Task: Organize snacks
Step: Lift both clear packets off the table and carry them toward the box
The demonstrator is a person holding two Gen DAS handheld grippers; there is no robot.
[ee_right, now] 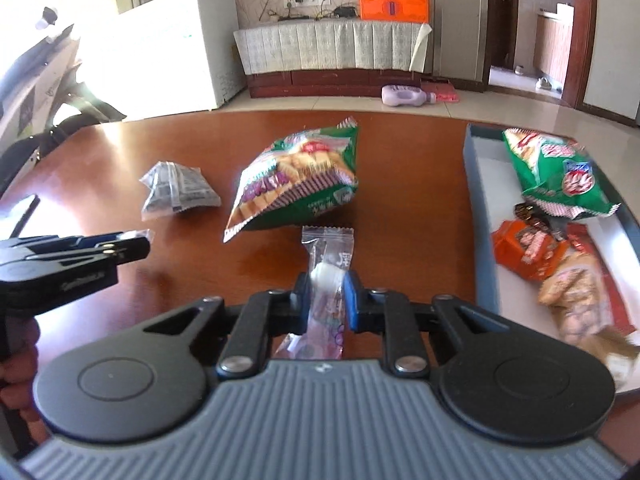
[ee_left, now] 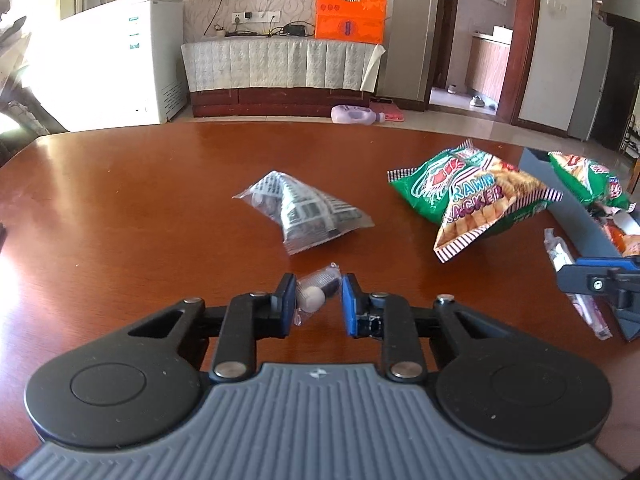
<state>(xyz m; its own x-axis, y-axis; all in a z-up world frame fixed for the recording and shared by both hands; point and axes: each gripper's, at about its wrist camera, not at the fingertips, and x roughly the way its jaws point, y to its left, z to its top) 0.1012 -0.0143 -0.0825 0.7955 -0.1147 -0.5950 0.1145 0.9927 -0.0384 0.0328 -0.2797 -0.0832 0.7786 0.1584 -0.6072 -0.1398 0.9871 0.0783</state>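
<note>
My left gripper (ee_left: pixel 318 300) is shut on a small clear packet (ee_left: pixel 314 294) holding white and dark pieces, low over the brown table (ee_left: pixel 140 200). My right gripper (ee_right: pixel 326 294) is shut on a long clear packet (ee_right: pixel 326 256) with a white sweet and pink print, its far end pointing away from me. A green prawn cracker bag (ee_left: pixel 472 200) (ee_right: pixel 296 180) and a grey newsprint-pattern packet (ee_left: pixel 304 210) (ee_right: pixel 178 192) lie on the table beyond both grippers. In the right wrist view the left gripper (ee_right: pixel 136 242) shows at the left edge.
A blue tray (ee_right: pixel 480 240) stands at the right with another green bag (ee_right: pixel 556 176), an orange packet (ee_right: pixel 528 252) and several more snacks in it. A hand (ee_right: pixel 16 360) holds the left tool. A dark phone-like edge (ee_right: pixel 24 208) lies far left.
</note>
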